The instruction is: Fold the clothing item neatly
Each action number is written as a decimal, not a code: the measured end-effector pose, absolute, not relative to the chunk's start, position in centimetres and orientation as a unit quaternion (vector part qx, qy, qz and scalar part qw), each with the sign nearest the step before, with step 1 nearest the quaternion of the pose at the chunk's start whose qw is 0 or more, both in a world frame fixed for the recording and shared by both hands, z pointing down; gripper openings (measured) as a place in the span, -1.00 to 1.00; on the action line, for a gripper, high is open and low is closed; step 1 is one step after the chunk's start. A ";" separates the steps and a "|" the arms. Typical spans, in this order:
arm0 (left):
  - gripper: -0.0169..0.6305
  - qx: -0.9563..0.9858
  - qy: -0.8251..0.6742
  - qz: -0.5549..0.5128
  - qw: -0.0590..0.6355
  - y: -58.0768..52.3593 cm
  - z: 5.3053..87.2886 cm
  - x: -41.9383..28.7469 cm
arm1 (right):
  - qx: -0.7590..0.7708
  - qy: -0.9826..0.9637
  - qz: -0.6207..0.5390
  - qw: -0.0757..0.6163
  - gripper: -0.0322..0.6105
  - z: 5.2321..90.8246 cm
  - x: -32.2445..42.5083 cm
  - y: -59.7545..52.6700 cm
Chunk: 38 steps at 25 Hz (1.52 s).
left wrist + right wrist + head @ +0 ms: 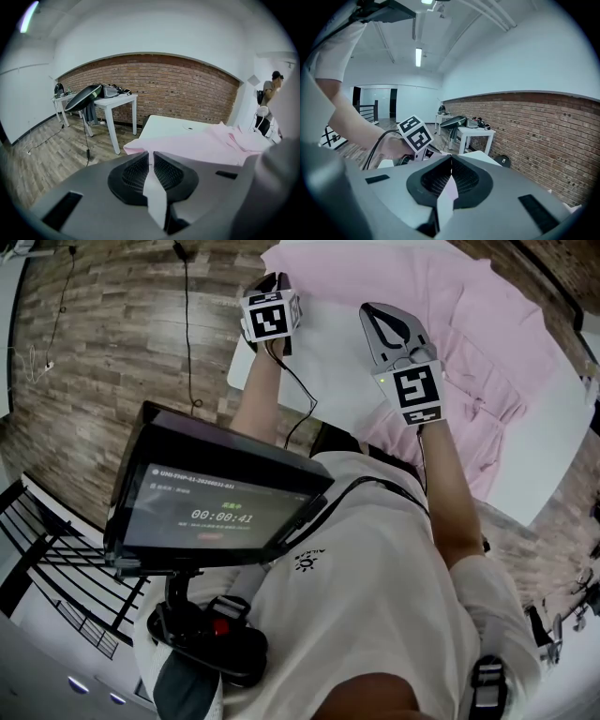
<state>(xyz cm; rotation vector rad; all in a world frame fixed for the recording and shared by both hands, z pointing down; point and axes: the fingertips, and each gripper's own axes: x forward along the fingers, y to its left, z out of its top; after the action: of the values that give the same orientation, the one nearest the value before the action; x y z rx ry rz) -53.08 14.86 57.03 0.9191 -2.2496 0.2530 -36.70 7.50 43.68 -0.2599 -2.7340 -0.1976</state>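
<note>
**Left hand-held gripper** (150, 153): the jaws are standing almost together with only a narrow slit between them. They appear to be pinching a pale strip at the near edge of the pink garment (469, 324). In the left gripper view the cloth is running right up to the jaw tips, though the bite itself is slim and hard to make out.

**Right hand-held gripper** (451, 158): the jaws are pressing flat against each other with nothing between them. The gripper is hovering empty over the white tabletop (328, 352), just beside the garment, and is pointing toward the left gripper.

**Garment:** it is lying opened out and creased across the far and right part of the tabletop, with a buttoned front facing up and one end reaching toward the tabletop's right edge.

**Progress (judged):** no finished fold is showing, so the task is looking to be at an early stage. One edge is being taken up, seemingly for a first fold. What is remaining is carrying that edge across, making the further folds, and squaring the bundle.

**Surroundings:** a wooden floor (122, 343) is surrounding the tabletop. A second white table (115, 99), with dark items on it, is standing well apart in front of a brick wall (178, 93).
</note>
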 end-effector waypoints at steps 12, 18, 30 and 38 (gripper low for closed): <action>-0.84 0.374 -0.860 0.104 0.332 13.4 56.1 -53.2 | -0.069 -0.976 -0.068 0.195 -0.89 43.4 -36.1 6.6; -0.84 0.384 -0.859 0.108 0.321 12.2 54.8 -52.3 | -0.058 -0.977 -0.067 0.192 -0.89 42.6 -34.8 5.9; -0.84 0.410 -0.856 0.126 0.288 8.5 52.3 -50.3 | -0.034 -0.980 -0.069 0.181 -0.89 41.8 -31.7 3.5; -0.84 0.430 -0.845 0.147 0.282 6.3 51.3 -49.4 | -0.018 -0.980 -0.068 0.185 -0.89 41.0 -30.8 2.3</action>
<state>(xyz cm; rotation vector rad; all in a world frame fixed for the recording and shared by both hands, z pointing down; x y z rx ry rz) -49.41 6.33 51.34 1.1516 -2.2646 0.3930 -30.81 2.26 41.01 -0.0510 -2.7614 -0.1909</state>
